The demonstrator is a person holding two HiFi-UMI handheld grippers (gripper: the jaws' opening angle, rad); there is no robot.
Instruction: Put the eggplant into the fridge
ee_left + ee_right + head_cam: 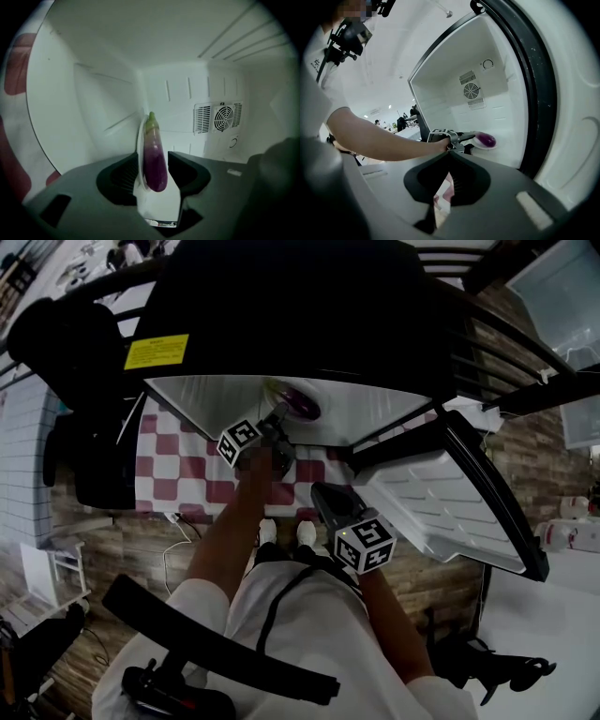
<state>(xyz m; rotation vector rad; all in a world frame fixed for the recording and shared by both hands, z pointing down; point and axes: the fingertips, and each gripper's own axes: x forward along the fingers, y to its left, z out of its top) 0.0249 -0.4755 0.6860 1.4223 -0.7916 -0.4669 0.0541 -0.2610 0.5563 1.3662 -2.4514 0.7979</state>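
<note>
The purple eggplant (pixel 154 159) with a green stem lies on a small white plate (pixel 140 140) on the white fridge's floor (pixel 93 140). My left gripper (pixel 153 171) reaches into the fridge with its jaws open on either side of the plate's rim and the eggplant, and a gap shows at the right jaw. From the right gripper view the eggplant (pixel 486 138) and plate (pixel 483 146) rest just past the left gripper (pixel 465 138). My right gripper (pixel 451 158) hangs back outside the fridge, shut on nothing. In the head view the left gripper (pixel 279 420) meets the plate (pixel 292 399).
The fridge door (pixel 441 502) stands open to the right, with its black seal (pixel 540 93) close to my right gripper. A fan vent (pixel 224 117) sits on the back wall. A red-and-white checkered cloth (pixel 178 465) lies below the fridge opening.
</note>
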